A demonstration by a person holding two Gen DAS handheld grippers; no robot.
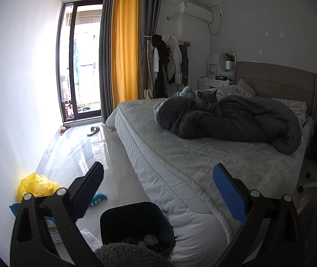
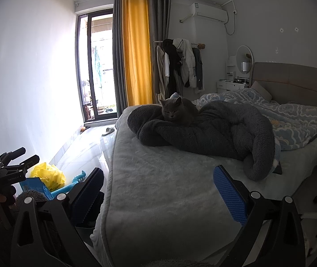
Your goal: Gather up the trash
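The one dark bin (image 1: 136, 227) stood on the floor just below and between my left gripper's (image 1: 158, 191) spread, empty jaws, pale crumpled scraps (image 1: 148, 239) lying at its bottom. Its right rim sat against the bed (image 1: 180, 162) edge. Left of those jaws, by the wall, lay one yellow bag (image 1: 36, 187), with open glossy floor (image 1: 78, 151) running ahead. My right gripper (image 2: 158, 191) hung over the bed corner, jaws also spread and empty.

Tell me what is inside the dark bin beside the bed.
In the left wrist view the dark bin holds pale crumpled wads, probably tissue, over darker debris. A grey fuzzy shape at the bottom edge covers the bin's near side, hiding the rest.
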